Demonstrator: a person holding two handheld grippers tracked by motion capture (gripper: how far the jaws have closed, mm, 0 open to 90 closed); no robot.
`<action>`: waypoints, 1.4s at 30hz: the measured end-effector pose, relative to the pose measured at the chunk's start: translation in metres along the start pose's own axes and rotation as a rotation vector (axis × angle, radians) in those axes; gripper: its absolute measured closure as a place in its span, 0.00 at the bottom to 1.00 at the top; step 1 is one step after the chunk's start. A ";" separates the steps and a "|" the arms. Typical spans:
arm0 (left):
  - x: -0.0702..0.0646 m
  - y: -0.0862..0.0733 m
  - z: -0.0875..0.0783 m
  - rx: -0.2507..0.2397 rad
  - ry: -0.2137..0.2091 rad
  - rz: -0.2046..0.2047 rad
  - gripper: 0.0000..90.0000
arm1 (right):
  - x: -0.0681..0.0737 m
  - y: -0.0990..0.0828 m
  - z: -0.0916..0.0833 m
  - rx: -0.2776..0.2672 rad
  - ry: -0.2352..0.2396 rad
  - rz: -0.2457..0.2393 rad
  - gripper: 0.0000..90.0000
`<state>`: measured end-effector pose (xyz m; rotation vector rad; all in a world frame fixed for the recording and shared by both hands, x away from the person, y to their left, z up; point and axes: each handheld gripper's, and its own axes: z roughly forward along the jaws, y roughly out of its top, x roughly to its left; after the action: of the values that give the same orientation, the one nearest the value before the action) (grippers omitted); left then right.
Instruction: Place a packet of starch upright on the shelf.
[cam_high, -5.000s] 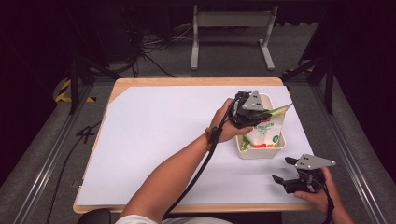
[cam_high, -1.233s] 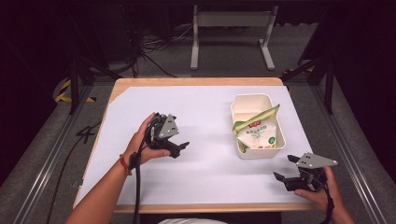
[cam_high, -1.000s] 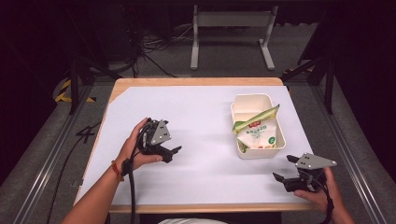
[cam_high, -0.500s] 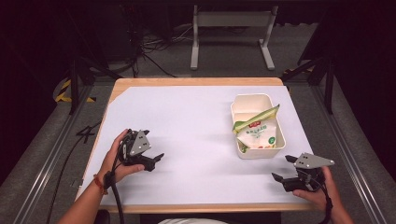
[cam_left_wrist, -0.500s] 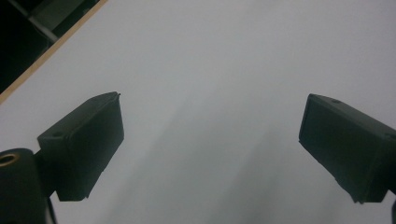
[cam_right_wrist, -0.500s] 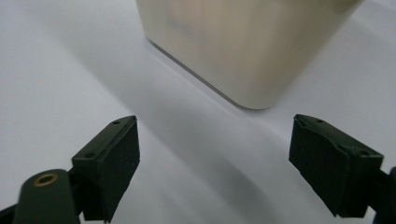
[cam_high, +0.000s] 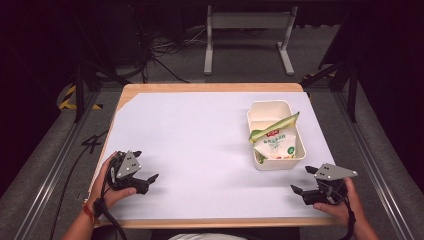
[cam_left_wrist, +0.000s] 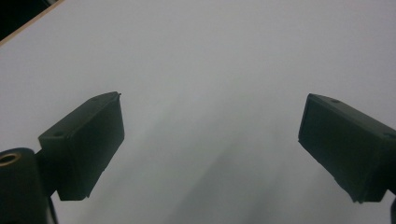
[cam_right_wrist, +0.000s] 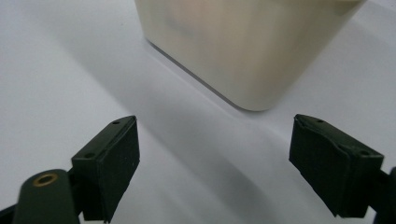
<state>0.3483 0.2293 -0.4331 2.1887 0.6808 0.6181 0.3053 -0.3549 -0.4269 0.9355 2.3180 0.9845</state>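
Sitting spot: the cream plastic container (cam_high: 274, 135) rests on the right half of the table, nearer its far edge than its near one.
Container contents: a green-edged snack packet (cam_high: 276, 127) leans across it from the lower left to the upper right rim; a white packet with red and green print (cam_high: 277, 148) lies in the near part.
Container up close: in the right gripper view its rounded cream corner (cam_right_wrist: 243, 42) stands just beyond the jaws, casting a shadow toward them.
Right hand-held gripper (cam_high: 303, 181): released, jaws spread wide with nothing between them, held by the right hand (cam_high: 345, 200) near the table's front right corner, just in front of the container and apart from it.
Left hand-held gripper (cam_high: 145, 167): released, jaws wide apart over bare white surface, held by the left hand (cam_high: 107, 182) near the front left edge, well apart from the container.
Left wrist: a red band (cam_high: 88, 212) circles it, and a black cable (cam_high: 107, 220) trails down off the front edge.
Table (cam_high: 190, 135): wooden top covered by a white sheet, with the wood showing at the rim.
Surroundings: grey floor, a metal stand (cam_high: 247, 35) beyond the far edge, and cables (cam_high: 160, 55) on the floor at the upper left.
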 end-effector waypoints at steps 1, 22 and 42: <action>0.000 -0.003 -0.001 -0.005 -0.008 -0.012 0.09 | 0.000 0.000 0.000 0.001 0.000 -0.001 0.17; 0.008 -0.035 -0.017 -0.107 -0.013 -0.166 0.08 | 0.000 0.000 0.001 -0.003 -0.013 -0.016 0.17; 0.008 -0.033 -0.011 -0.088 -0.040 -0.146 0.08 | -0.001 -0.002 0.003 0.006 -0.014 -0.017 0.17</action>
<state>0.3388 0.2593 -0.4499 2.0447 0.7700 0.5180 0.3072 -0.3557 -0.4304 0.9212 2.3150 0.9614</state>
